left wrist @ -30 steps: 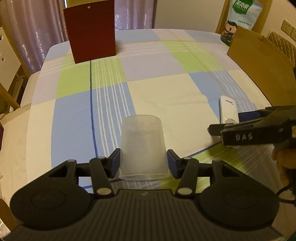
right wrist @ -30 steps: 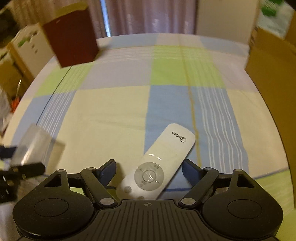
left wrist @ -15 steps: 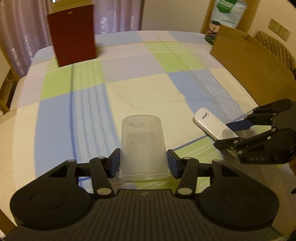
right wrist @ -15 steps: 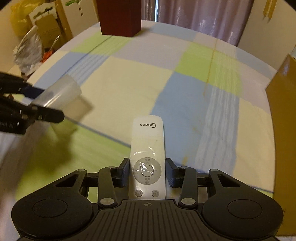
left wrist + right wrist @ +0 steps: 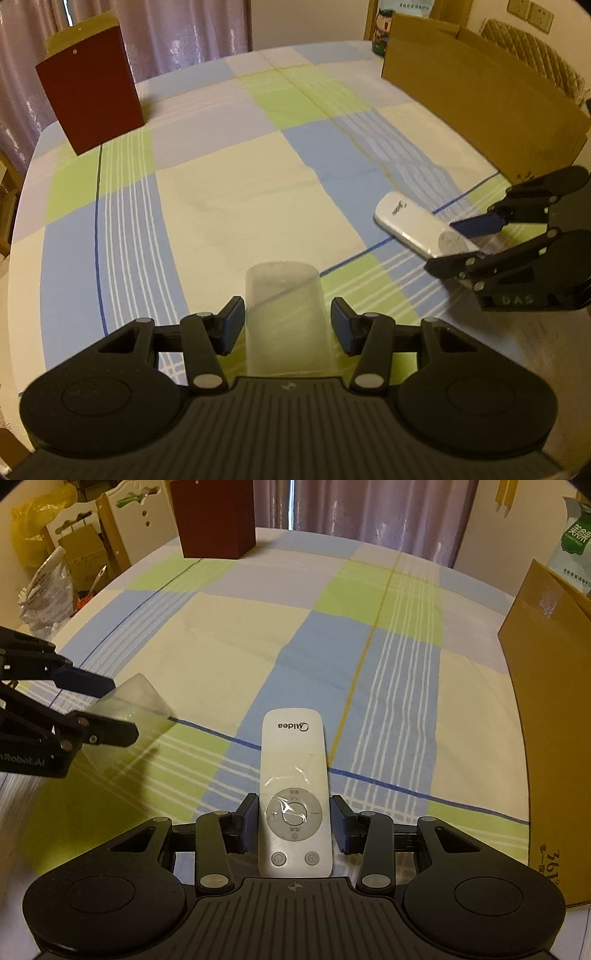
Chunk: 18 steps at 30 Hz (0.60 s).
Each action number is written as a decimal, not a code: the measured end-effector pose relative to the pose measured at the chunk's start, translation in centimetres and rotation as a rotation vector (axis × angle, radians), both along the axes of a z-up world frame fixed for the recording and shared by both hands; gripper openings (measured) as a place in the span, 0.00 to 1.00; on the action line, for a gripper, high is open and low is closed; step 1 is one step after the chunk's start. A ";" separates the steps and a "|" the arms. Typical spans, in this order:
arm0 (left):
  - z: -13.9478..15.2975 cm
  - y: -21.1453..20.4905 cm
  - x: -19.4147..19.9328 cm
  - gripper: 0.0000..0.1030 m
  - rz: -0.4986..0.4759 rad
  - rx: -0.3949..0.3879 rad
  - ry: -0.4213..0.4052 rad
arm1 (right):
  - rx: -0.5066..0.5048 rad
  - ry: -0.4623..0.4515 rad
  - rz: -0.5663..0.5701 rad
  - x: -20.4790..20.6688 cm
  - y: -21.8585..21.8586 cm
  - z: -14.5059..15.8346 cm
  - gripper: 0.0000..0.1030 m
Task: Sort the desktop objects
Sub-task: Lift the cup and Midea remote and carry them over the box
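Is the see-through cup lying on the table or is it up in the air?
Up in the air. The left tongs hold the cup, and from the right wrist camera the cup hangs tipped sideways above its shadow on the tablecloth.

Dim warm light, fisheye-warped edges

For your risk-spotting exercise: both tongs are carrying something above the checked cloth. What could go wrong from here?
1. The left tongs pinch a thin clear plastic cup; its smooth, tapered wall could slip or buckle.
2. The right tongs hold the white remote near its button end, so the long free end could tip down or twist out.
3. Tongs and loads hang close together and might bump on the way to the cardboard box.
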<state>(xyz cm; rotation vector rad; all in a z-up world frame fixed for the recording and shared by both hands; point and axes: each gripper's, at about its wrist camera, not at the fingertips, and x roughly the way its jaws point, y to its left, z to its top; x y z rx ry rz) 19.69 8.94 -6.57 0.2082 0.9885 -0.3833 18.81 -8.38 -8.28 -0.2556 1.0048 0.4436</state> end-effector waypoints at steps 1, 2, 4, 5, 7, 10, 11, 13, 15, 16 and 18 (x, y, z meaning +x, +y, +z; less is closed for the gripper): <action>-0.2 -0.1 -0.1 0.46 0.001 0.009 0.006 | 0.004 -0.003 0.001 0.0 0.0 0.0 0.49; -0.3 -0.1 -0.1 0.48 0.002 0.012 0.009 | 0.004 -0.004 -0.003 0.0 -0.1 -0.1 0.60; -0.5 -0.1 -0.2 0.48 0.004 0.018 0.014 | 0.011 -0.002 -0.014 0.0 -0.3 -0.3 0.61; -0.6 -0.1 -0.2 0.48 0.005 0.021 0.017 | 0.016 -0.004 -0.013 0.0 -0.4 -0.2 0.61; -0.8 -0.2 -0.3 0.48 0.006 0.027 0.023 | 0.019 -0.006 -0.008 -0.1 -0.5 -0.2 0.61; -1.1 -0.3 -0.4 0.47 0.009 0.036 0.031 | 0.019 -0.010 -0.001 0.0 -0.5 -0.1 0.60; -1.2 -0.3 -0.4 0.46 0.010 0.039 0.034 | 0.020 -0.011 0.001 0.0 -0.5 -0.2 0.60; -1.2 -0.3 -0.5 0.46 0.011 0.040 0.034 | 0.016 -0.017 -0.001 0.1 -0.5 0.0 0.38; -0.9 -0.3 -0.6 0.46 0.010 0.035 0.029 | 0.021 -0.008 -0.005 0.2 -0.6 0.1 0.38; -0.7 -0.4 -0.7 0.46 0.010 0.032 0.026 | 0.025 0.001 -0.011 0.3 -0.7 0.2 0.38; -0.4 -0.4 -0.8 0.46 0.010 0.027 0.021 | 0.028 0.007 -0.009 0.3 -0.9 0.4 0.38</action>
